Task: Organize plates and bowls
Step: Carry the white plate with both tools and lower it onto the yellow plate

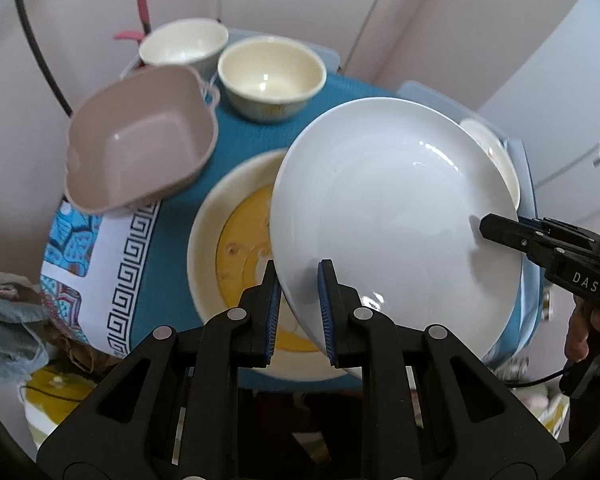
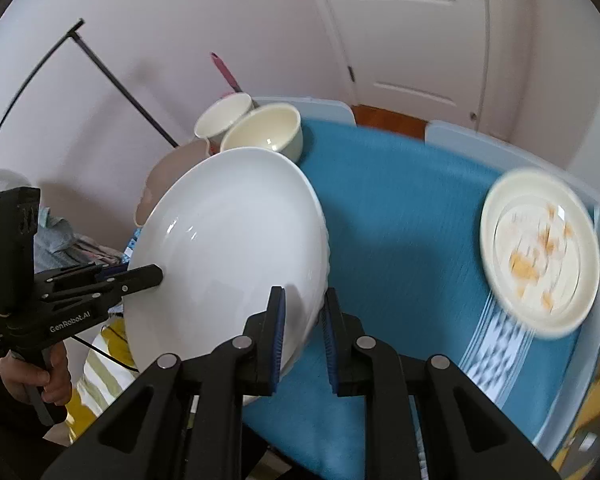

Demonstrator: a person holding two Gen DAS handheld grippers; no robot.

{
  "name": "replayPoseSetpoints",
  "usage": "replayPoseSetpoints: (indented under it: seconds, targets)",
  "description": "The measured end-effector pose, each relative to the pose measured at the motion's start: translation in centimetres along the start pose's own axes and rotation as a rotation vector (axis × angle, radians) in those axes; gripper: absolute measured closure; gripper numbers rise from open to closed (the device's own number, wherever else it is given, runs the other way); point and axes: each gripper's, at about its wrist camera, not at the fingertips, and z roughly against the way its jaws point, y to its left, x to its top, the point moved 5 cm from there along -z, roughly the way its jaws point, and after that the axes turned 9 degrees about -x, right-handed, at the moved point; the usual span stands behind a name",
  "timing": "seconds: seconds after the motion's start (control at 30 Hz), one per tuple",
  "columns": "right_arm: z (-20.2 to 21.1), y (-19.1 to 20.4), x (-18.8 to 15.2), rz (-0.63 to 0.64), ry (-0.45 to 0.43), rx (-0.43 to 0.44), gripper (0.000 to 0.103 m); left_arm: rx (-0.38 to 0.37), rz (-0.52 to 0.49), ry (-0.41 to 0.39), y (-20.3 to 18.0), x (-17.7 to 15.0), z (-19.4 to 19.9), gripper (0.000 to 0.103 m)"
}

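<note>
Together, both grippers carry one large white plate point(image 1: 396, 216) tilted above the worktop point(image 2: 400, 208), which is covered by a teal cloth. The left gripper point(image 1: 300, 308) is clamped on the plate's near rim, one blue pad above the plate and one below; the right gripper point(image 2: 302, 336) is clamped on the opposite rim in the same way. Beneath the lifted plate a cream plate with a yellow centre point(image 1: 228, 240) lies flat on the cloth. Farther back sit a pinkish square dish point(image 1: 140, 148), and behind it two cream bowls: a far cream bowl point(image 1: 184, 44) and a near cream bowl point(image 1: 272, 76) just beside each other. At the right edge of the worktop lies a cream plate with orange marks point(image 2: 540, 252), blurred, perhaps a printed pattern. A hand point(image 2: 48, 376) grips the left gripper's handle.
</note>
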Motion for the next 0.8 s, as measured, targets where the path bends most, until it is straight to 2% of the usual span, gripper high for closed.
replayPoseSetpoints:
  seconds: [0.17, 0.43, 0.67, 0.8]
  targets:
    - [-1.8, 0.7, -2.5, -0.112, 0.009, -0.031, 0.086, -0.039, -0.054, 0.056, 1.5, -0.6, -1.9, 0.087]
    - [-3.2, 0.9, -4.3, -0.231, 0.008, -0.110, 0.086, -0.089, -0.134, 0.122, 2.6, -0.5, -4.6, 0.086]
    - [-3.6, 0.9, -4.4, -0.277, -0.019, -0.144, 0.086, -0.086, -0.193, 0.142, 3.3, -0.3, -5.9, 0.085]
    - [-3.6, 1.1, -4.6, -0.280, -0.029, -0.173, 0.086, -0.056, -0.253, 0.140, 3.2, -0.4, -6.1, 0.085]
